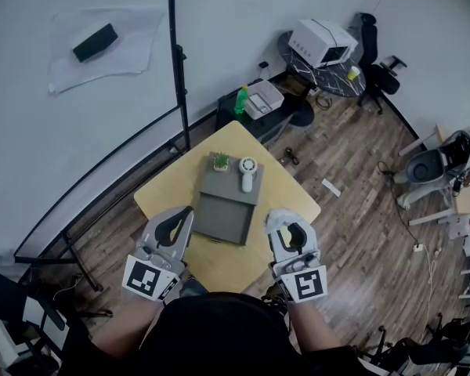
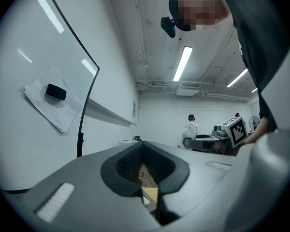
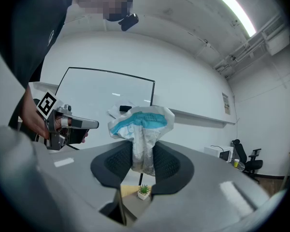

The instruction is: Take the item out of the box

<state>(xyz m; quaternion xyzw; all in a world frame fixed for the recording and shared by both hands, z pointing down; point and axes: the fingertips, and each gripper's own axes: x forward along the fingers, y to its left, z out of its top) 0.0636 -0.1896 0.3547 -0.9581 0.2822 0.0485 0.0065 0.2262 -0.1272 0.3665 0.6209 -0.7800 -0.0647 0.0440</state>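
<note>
Table [image 1: 291, 199] yellow, floor [image 1: 352, 171] wood, whiteboard [image 1: 102, 108] behind; right hand-held gripper [image 3: 142, 166] pinches white-blue packet [image 3: 142, 129], left hand-held gripper [image 2: 144, 172] closed, empty

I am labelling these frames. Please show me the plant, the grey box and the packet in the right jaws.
Plant [image 1: 221, 161]: head view, its green leaves.
Box [image 1: 223, 218]: head view, bare grey top.
Packet [image 3: 144, 139]: right gripper view, its white middle.
</note>
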